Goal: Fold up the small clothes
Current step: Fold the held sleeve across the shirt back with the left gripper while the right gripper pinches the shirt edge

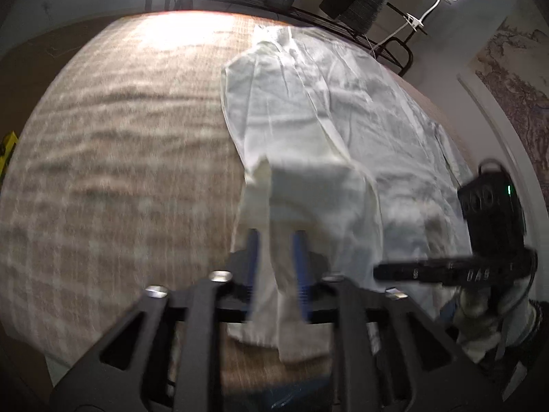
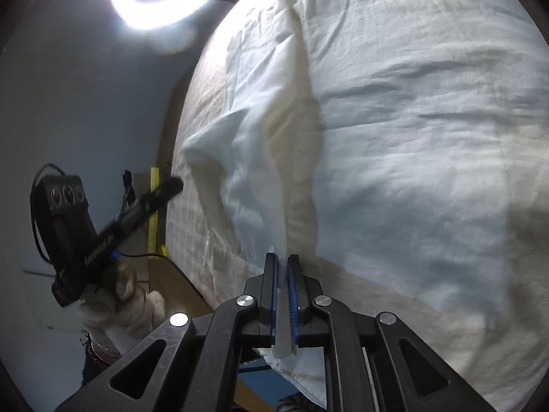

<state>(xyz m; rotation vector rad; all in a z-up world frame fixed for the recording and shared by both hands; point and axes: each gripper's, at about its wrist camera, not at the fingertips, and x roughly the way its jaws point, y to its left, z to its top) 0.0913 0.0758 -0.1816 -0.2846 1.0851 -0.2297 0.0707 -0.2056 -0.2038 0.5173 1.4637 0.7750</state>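
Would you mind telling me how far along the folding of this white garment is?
Done: one side of the white garment already lies doubled over on the woven cloth. In hand: the left tongs and right tongs each have a fabric edge between their pads. Left: laying that edge down and the final folds.

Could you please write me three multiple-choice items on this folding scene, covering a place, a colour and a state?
1. Where does the white garment lie?
A. on the checked cloth
B. on a bare floor
C. in a basket

2. What colour are the gripper pads?
A. red
B. blue
C. green

3. What is between the fingers of the right hand-held gripper?
A. nothing
B. a lamp
C. a fold of the garment

Key: 1 A, fabric spreads over it; 2 B, blue strips line the fingers; 3 C, white cloth runs between the pads.
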